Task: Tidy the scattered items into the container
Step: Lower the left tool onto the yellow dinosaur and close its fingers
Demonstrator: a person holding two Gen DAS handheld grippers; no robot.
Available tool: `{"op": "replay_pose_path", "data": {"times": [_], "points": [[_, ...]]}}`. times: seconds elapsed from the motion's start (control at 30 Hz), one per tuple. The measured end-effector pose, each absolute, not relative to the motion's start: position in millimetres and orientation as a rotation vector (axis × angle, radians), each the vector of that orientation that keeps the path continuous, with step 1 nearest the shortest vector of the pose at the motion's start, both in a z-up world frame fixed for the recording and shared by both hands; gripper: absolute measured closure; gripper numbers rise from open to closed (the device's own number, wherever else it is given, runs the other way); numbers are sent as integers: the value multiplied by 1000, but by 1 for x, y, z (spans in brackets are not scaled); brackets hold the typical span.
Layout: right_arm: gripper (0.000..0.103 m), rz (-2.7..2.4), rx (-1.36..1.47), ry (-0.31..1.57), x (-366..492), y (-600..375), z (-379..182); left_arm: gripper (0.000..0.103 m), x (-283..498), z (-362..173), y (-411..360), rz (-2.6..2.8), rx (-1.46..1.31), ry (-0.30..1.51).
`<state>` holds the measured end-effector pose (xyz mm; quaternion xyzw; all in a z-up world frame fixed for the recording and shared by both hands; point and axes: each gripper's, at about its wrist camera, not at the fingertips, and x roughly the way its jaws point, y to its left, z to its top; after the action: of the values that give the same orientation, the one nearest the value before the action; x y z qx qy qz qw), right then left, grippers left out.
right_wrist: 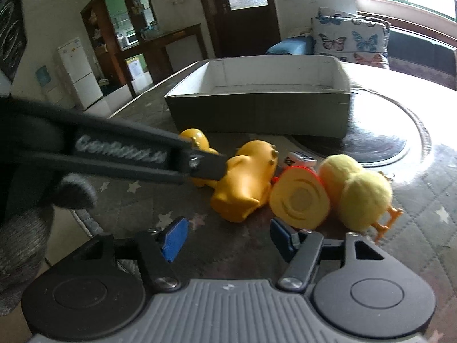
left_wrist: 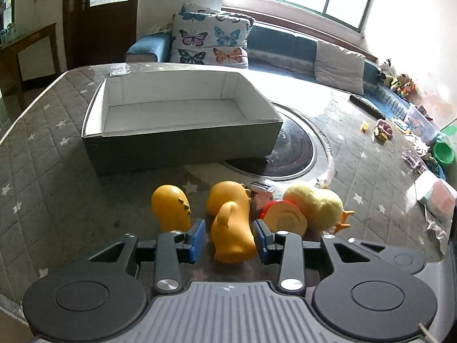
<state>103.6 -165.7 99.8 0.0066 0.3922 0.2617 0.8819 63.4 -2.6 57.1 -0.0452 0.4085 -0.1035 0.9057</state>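
Beyond both grippers, the cardboard box [left_wrist: 182, 131] sits open-topped on the quilted table [left_wrist: 42, 143]. The left gripper [left_wrist: 230, 240] has its pads spread around an orange toy [left_wrist: 232, 228] without clamping it. The right gripper [right_wrist: 228, 237] is spread and holds nothing, with the disc toy [right_wrist: 300, 197] and fluffy chick [right_wrist: 360, 191] just ahead.

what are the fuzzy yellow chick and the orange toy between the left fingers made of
Fuzzy yellow chick toy: looks like plush or pom-pom fibre, matte, with soft blurred edges. Smooth orange animal-shaped toy: probably moulded plastic or rubber, with a soft sheen and rounded seamless curves.
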Motion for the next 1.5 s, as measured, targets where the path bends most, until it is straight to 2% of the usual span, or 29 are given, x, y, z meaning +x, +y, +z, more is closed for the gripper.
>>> {"op": "replay_pose_path", "data": {"times": [0.37, 0.6, 0.87, 0.93, 1.23, 1.5], "points": [[47, 532, 50, 841, 123, -159, 88, 64, 79, 60, -4, -234, -101, 832], [61, 490, 80, 852, 129, -173, 84, 63, 99, 49, -6, -224, -123, 874], [60, 535, 97, 849, 127, -172, 88, 63, 122, 42, -7, -211, -137, 912], [53, 534, 95, 858, 130, -168, 86, 63, 126, 40, -8, -204, -126, 920], [54, 503, 97, 884, 140, -158, 74, 60, 139, 30, -14, -206, -100, 952], [57, 498, 94, 876, 139, -158, 73, 65, 138, 31, -14, -214, -110, 950]]}}
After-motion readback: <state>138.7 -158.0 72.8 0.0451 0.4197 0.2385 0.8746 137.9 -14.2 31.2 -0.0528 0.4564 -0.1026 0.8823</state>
